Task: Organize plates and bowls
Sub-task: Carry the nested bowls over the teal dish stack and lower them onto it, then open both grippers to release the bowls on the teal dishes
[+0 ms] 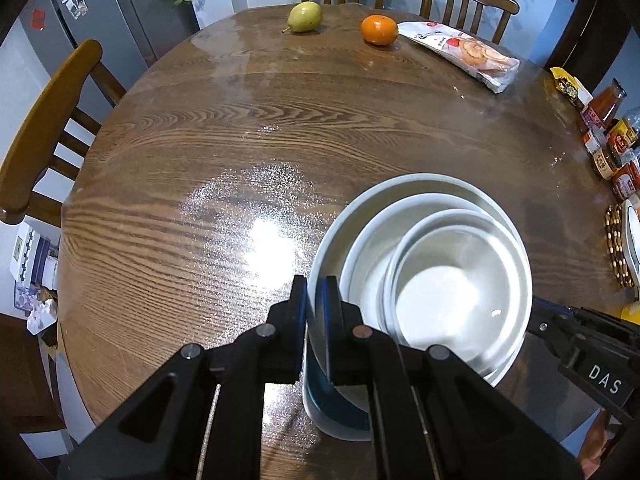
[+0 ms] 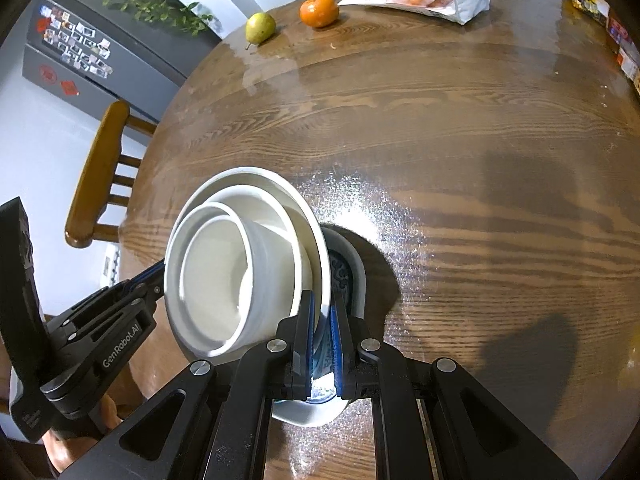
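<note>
The round wooden table (image 1: 248,128) carries a stack of white dishes (image 1: 436,276) near its front edge: a large plate (image 2: 308,216), two bowls nested inside it. The left gripper (image 1: 316,312) clamps the plate's left rim, the right gripper (image 2: 323,320) its right rim, together with a blue-patterned dish (image 2: 344,272) under it.

stack: white bowls (image 1: 456,280) nested three deep | on blue-patterned plate (image 2: 344,276) | tilted, near table edge

Open counter (image 1: 240,140): wide bare stretch, middle and left.
Far edge: pear (image 1: 305,17), orange (image 1: 379,30), snack bag (image 1: 464,54).
Right edge: jars (image 1: 608,136).
</note>
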The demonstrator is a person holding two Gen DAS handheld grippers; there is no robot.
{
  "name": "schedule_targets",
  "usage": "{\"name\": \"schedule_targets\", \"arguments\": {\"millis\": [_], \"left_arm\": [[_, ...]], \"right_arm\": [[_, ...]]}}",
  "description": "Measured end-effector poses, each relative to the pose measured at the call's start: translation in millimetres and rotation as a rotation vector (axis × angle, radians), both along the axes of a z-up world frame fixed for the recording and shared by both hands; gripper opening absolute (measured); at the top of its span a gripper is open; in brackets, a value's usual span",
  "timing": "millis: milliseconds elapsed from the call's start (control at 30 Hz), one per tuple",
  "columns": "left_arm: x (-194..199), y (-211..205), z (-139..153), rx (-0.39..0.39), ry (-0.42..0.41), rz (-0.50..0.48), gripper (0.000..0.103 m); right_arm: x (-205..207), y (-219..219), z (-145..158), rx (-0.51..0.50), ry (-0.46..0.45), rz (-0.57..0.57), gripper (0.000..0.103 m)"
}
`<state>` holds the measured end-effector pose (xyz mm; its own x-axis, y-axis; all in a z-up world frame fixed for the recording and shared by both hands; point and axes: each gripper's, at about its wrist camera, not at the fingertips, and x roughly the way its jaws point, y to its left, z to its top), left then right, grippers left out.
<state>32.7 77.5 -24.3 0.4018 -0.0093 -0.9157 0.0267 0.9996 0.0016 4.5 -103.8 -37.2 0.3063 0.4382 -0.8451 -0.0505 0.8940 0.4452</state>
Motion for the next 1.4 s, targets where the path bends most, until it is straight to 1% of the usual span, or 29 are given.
{"name": "schedule_targets", "arguments": {"millis": [200,367,667,733,800,833,867,933,1000,1300,1400], "left_arm": [[1,-3,0,0.011,-0.027,0.011,0.003],[2,-3,1,0.004,-0.036,0.019,0.003],[8,-2,0,-0.012,-0.047,0.031,0.004],[8,-2,1,-0.006,-0.051,0.035,0.008],[7,0,1,-0.017,-0.051,0.037,0.01],[7,2,1,-0.015,-0.053,0.043,0.015],[7,3,1,-0.012,-0.054,0.048,0.018],[6,5,2,-0.009,-0.057,0.056,0.03],[6,7,2,-0.011,-0.056,0.062,0.034],[2,5,0,-0.01,-0.041,0.062,0.045],[1,5,1,-0.003,-0.051,0.068,0.051]], "right_arm": [[0,0,1,-0.008,-0.025,-0.005,0.01],[2,1,1,-0.007,-0.028,-0.006,0.01],[9,3,4,-0.035,-0.054,-0.012,0.01],[9,4,5,-0.047,-0.057,-0.014,0.01],[9,5,5,-0.064,-0.062,-0.018,0.01],[9,4,4,-0.063,-0.062,-0.019,0.01],[9,4,4,-0.061,-0.06,-0.021,0.01],[9,2,3,-0.066,-0.06,-0.028,0.01],[9,1,3,-0.073,-0.06,-0.033,0.01],[7,-2,7,-0.102,-0.071,-0.035,0.01],[6,-6,9,-0.103,-0.079,-0.038,0.01]]}}
